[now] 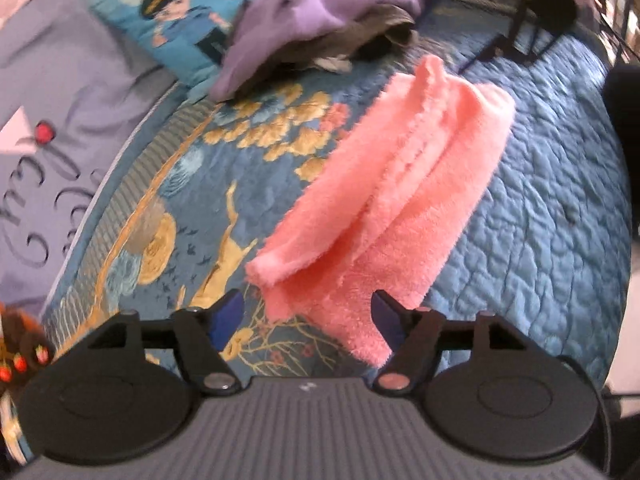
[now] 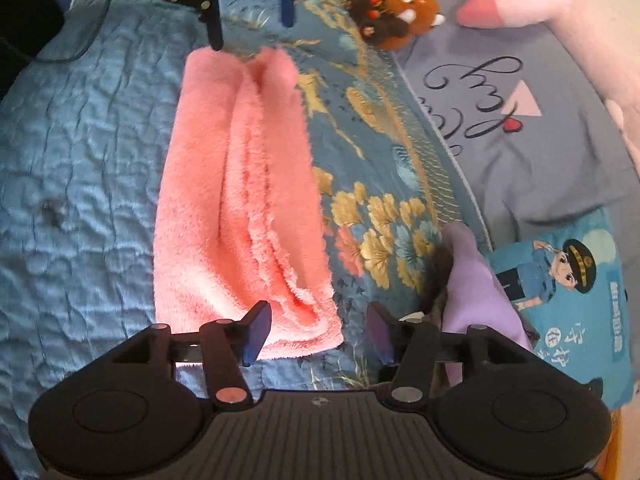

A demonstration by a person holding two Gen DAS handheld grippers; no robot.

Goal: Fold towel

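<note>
I see the blue quilt spread over the bed, filling most of both views; on it lies the pink towel, already folded lengthwise into a long, layered strip, edges loosely stacked and a bit rumpled; I judge the task roughly halfway, with at least a crosswise fold and some squaring-up left; beside it sit a purple cloth and a cartoon cushion, well apart from the towel; my left gripper hangs released at one short end, my right gripper released at the other, neither grasping anything.
</note>
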